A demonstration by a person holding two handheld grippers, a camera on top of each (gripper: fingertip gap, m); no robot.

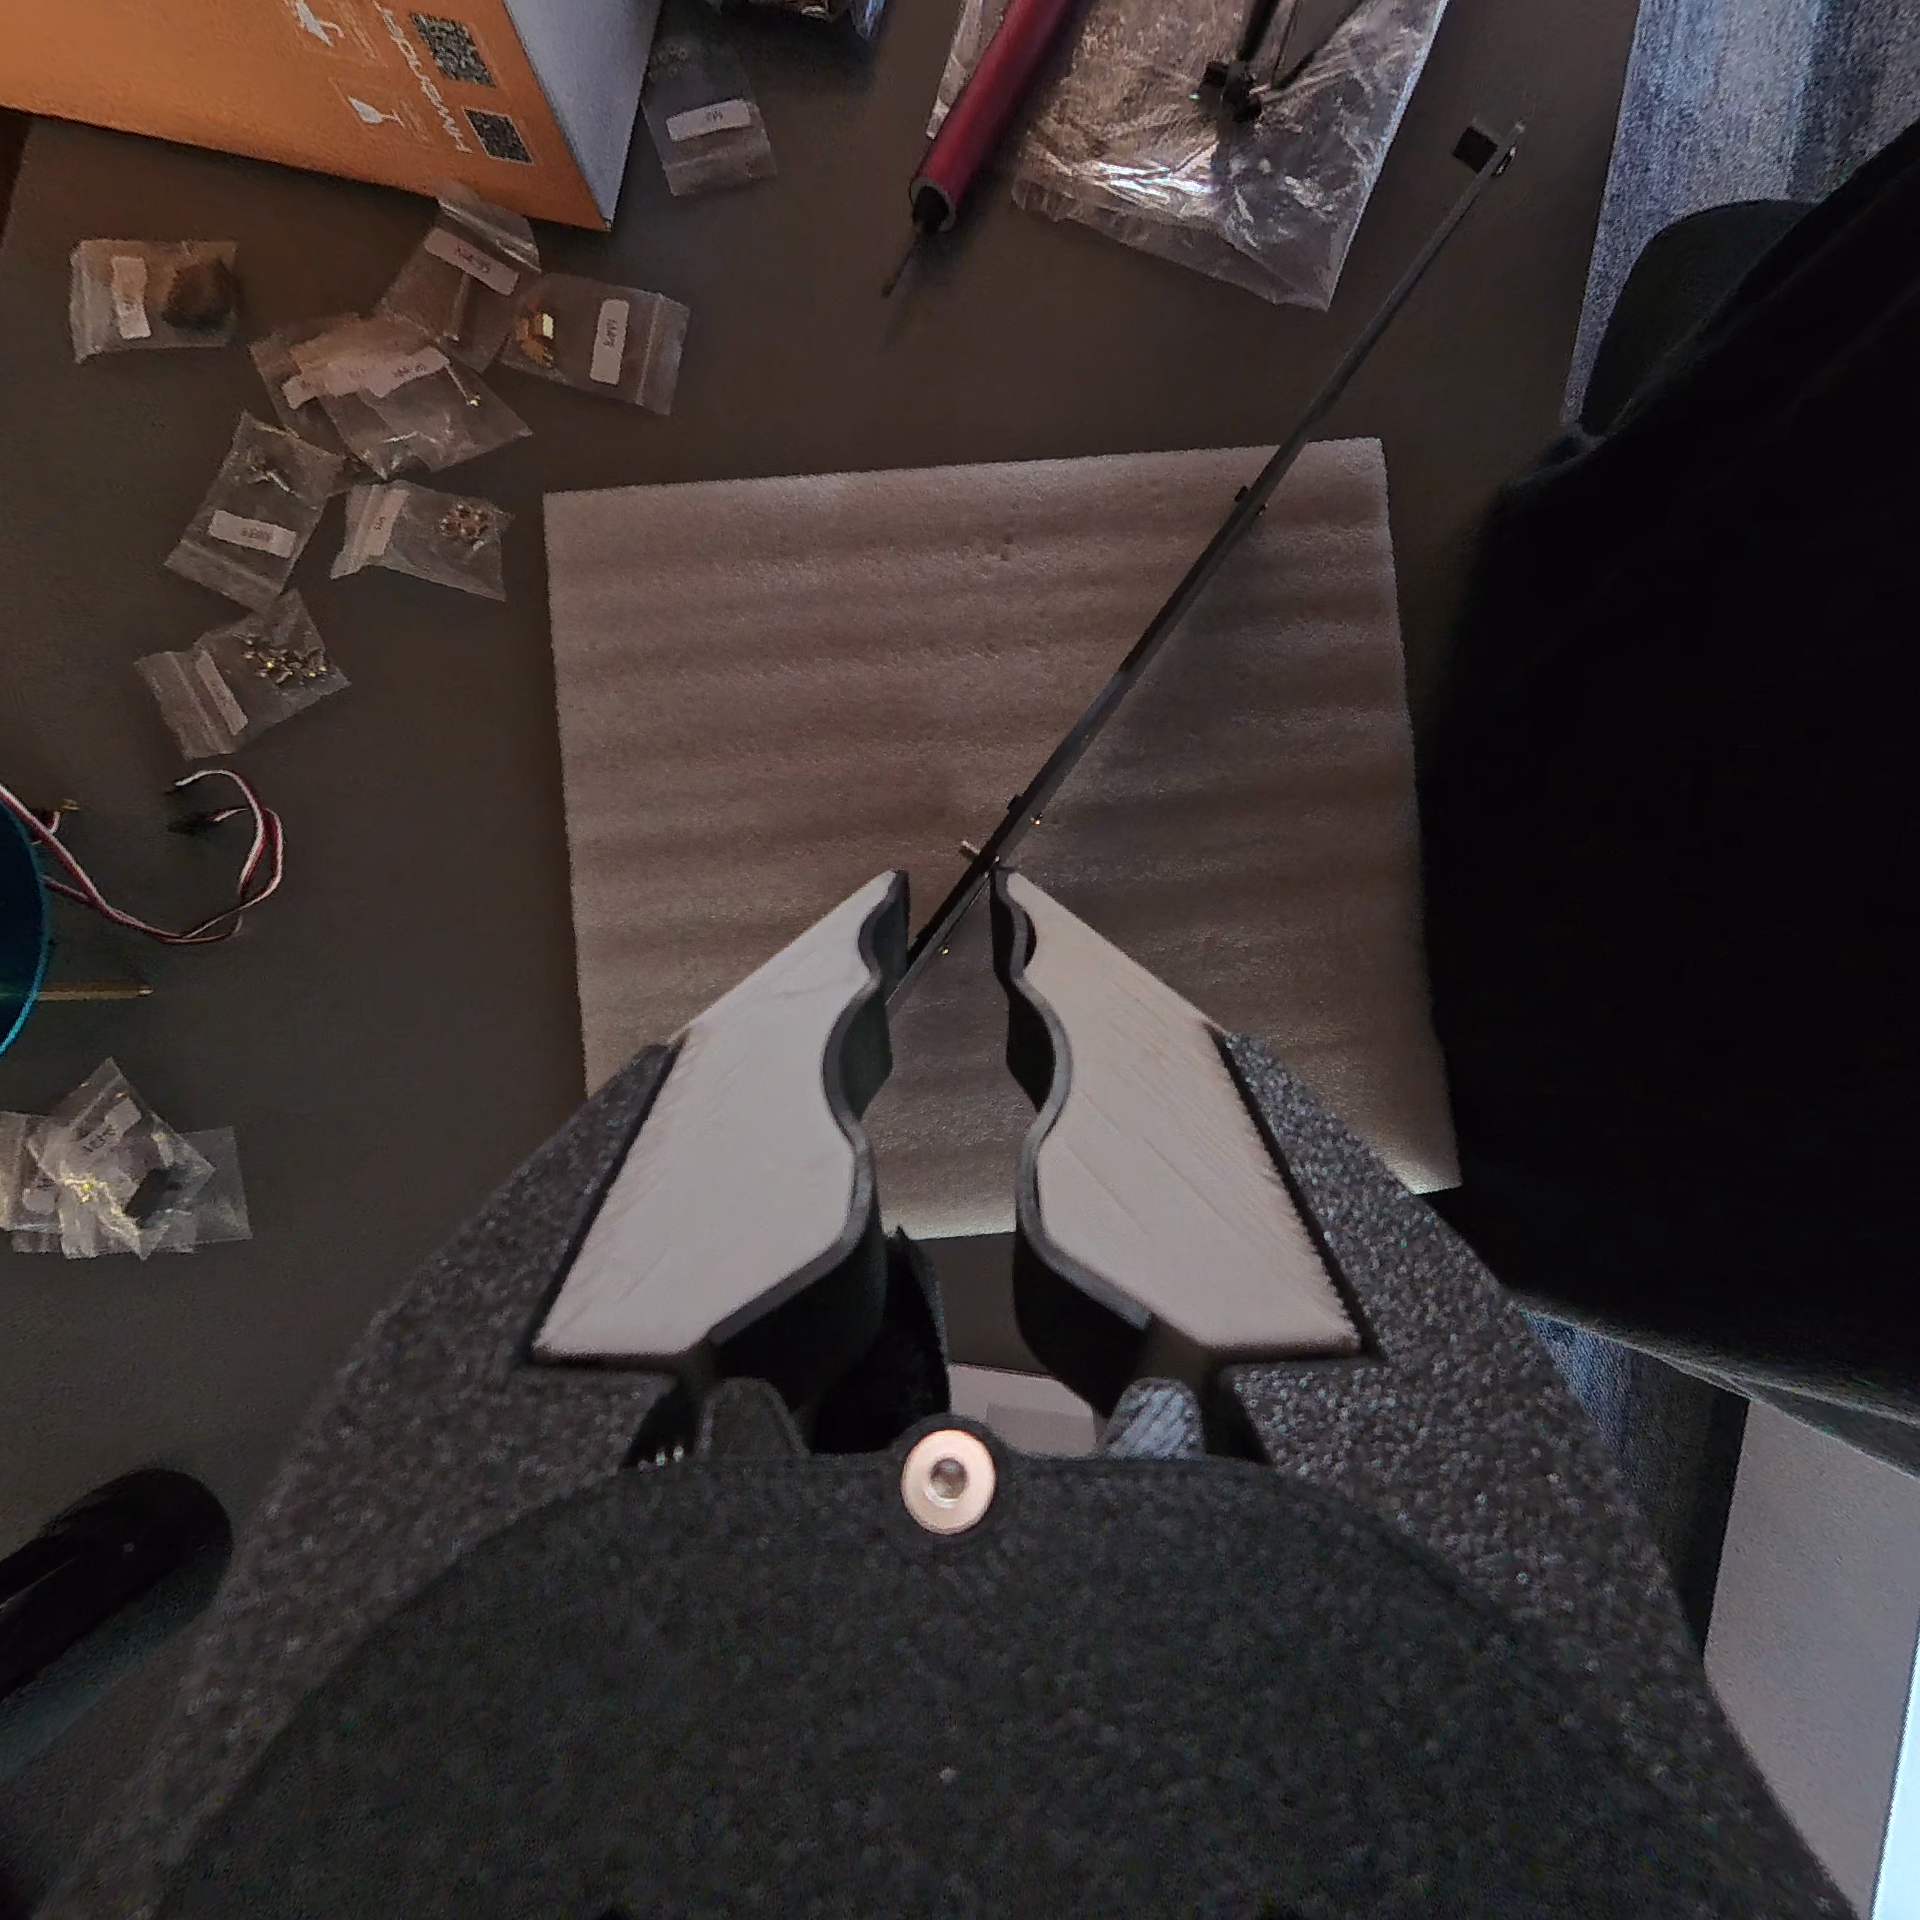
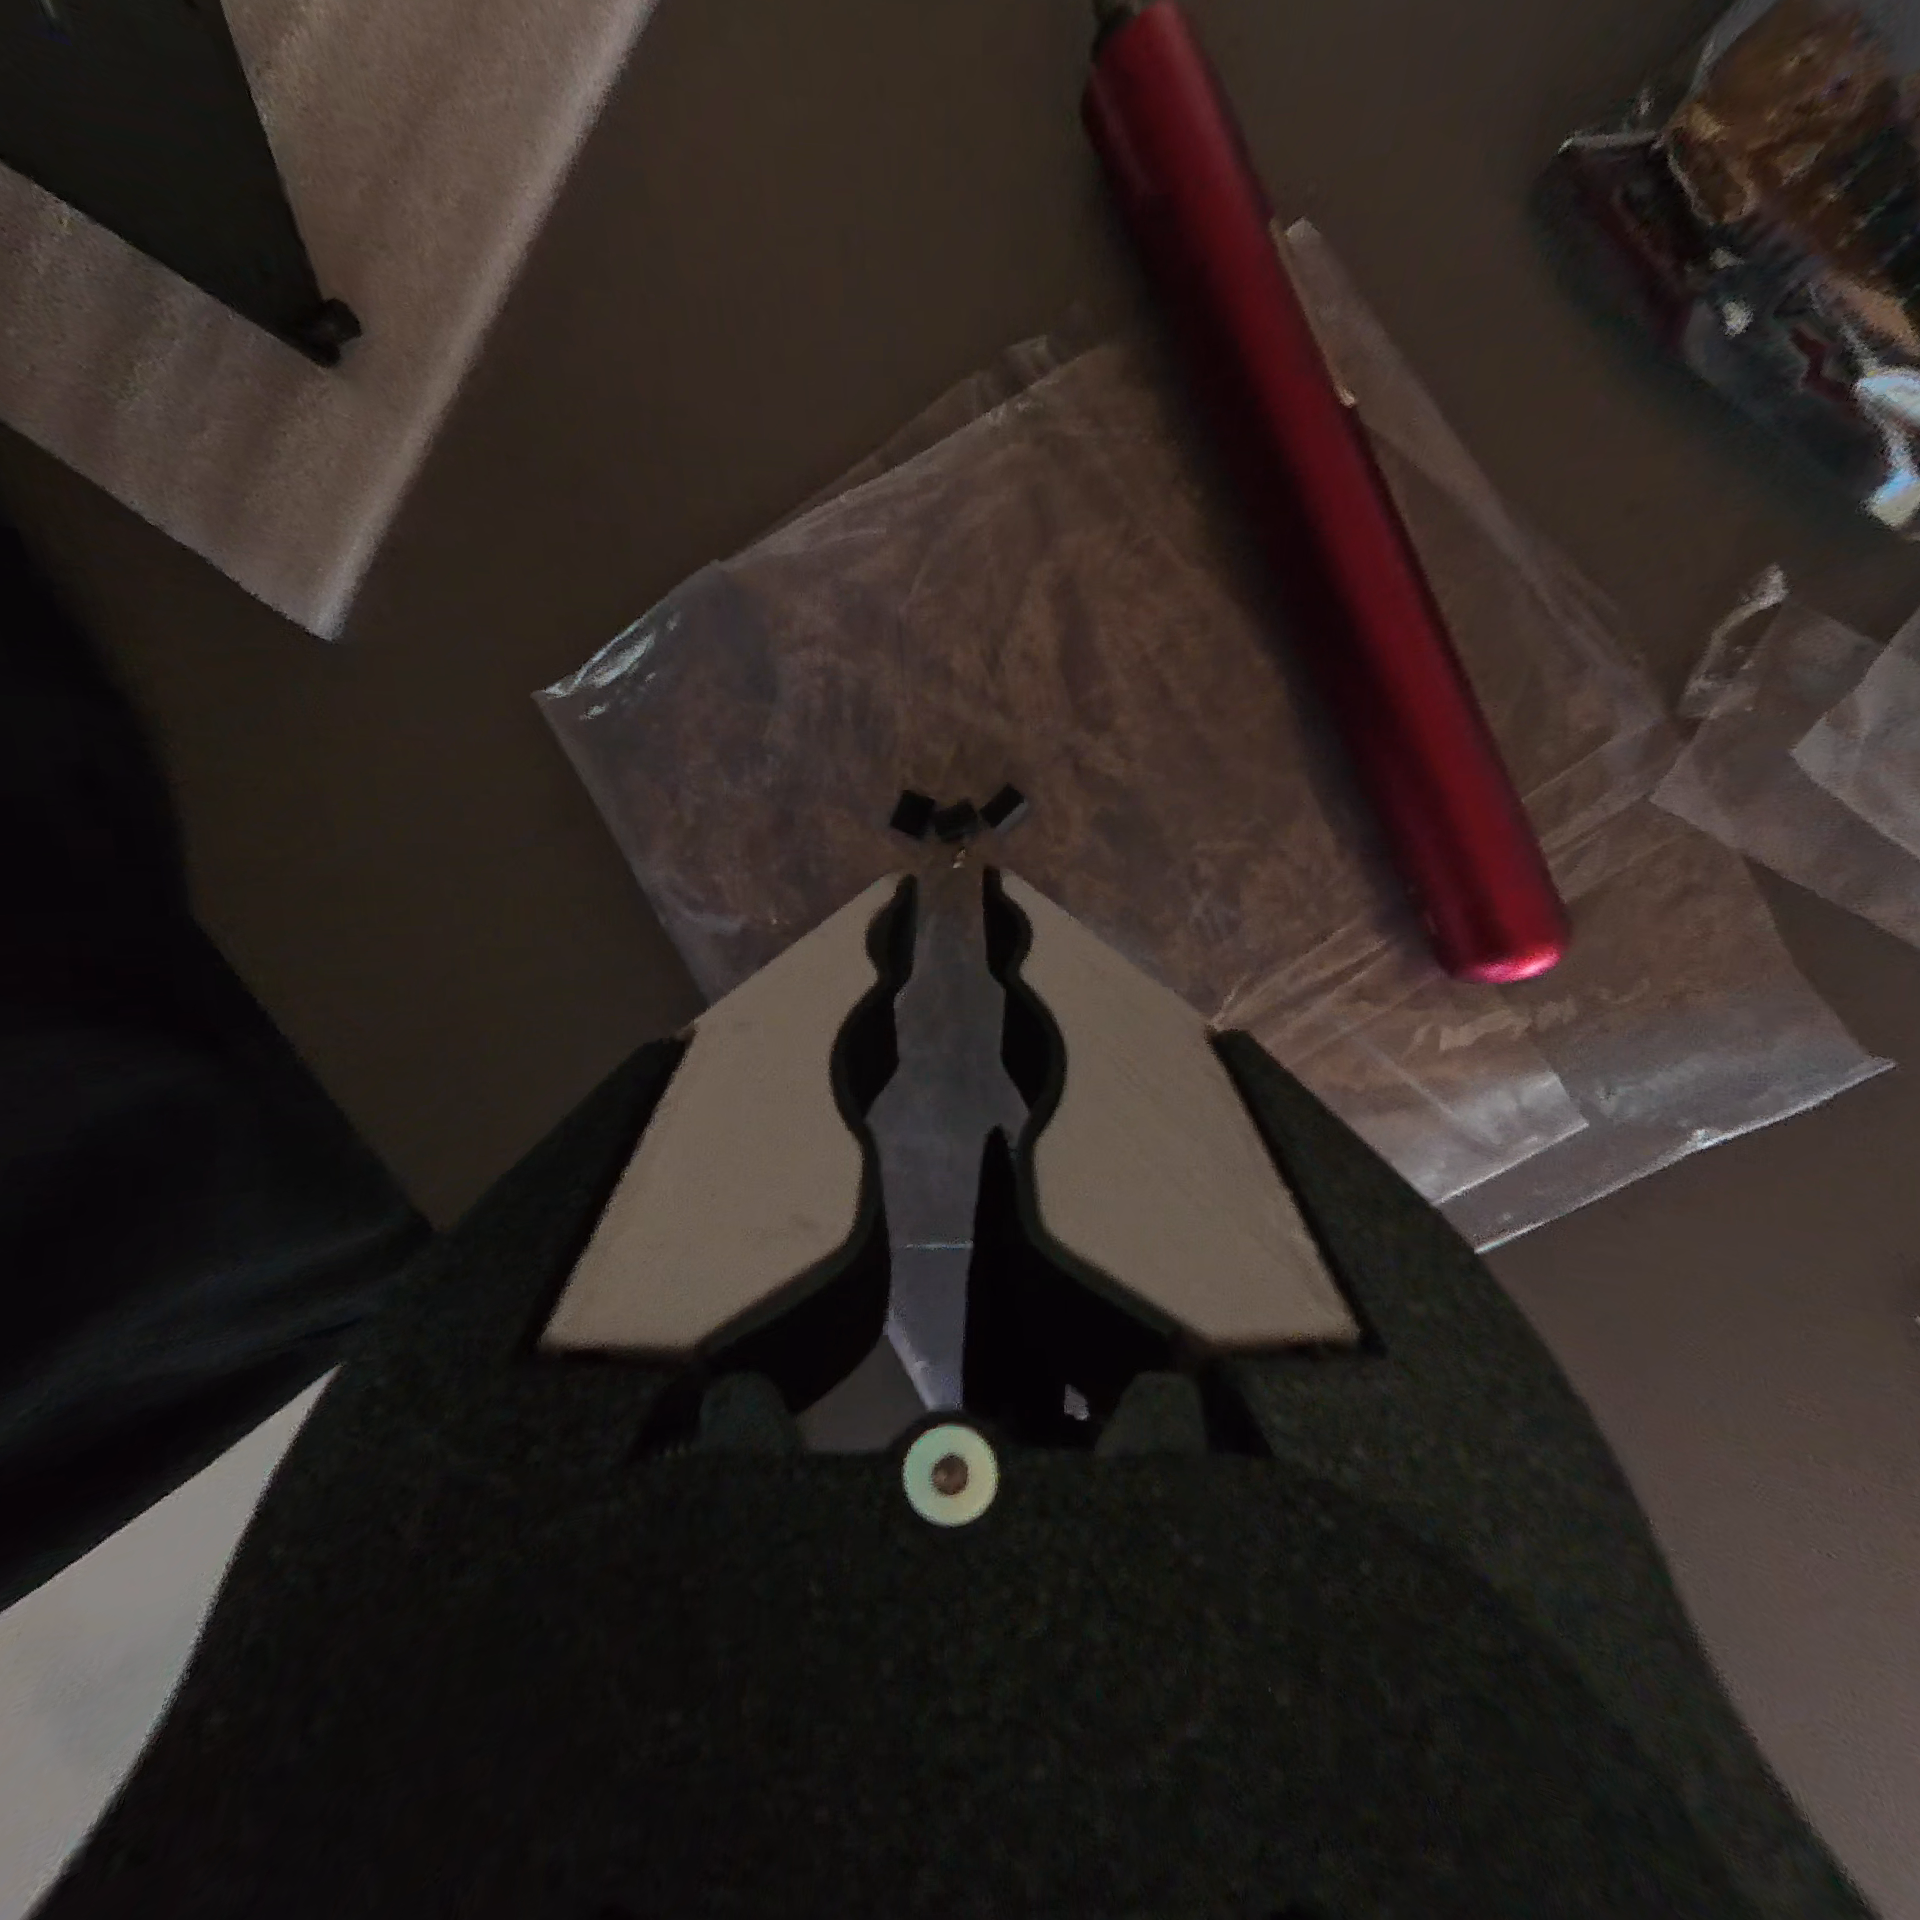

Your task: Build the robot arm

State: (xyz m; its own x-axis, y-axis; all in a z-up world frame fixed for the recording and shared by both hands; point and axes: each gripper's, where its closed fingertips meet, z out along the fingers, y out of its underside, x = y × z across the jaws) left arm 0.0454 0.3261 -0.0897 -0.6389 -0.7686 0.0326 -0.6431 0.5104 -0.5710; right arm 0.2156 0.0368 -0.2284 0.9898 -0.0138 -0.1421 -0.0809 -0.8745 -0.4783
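My left gripper [image 1: 948,883] is shut on a thin black plate [image 1: 1247,499] seen edge-on. The plate runs from between the fingers up to the right, above a grey foam sheet [image 1: 831,675]. In the right wrist view, a corner of that plate [image 2: 208,208] with a small knob shows over the foam sheet [image 2: 343,416] at top left. My right gripper [image 2: 951,878] is nearly closed on a small clear bag [image 2: 940,1039] with small black pieces [image 2: 951,816] at its tips. It hangs over a large clear bag [image 2: 1039,675].
A red tool lies at the back [image 1: 987,104], partly on the clear bag [image 2: 1320,499]. Several small parts bags [image 1: 416,395], an orange box [image 1: 312,83], red-white wires [image 1: 239,862] and a teal object [image 1: 16,935] lie left. A dark mass [image 1: 1714,727] fills the right. The gap from one gripper's tips to the other's is roughly 35 cm.
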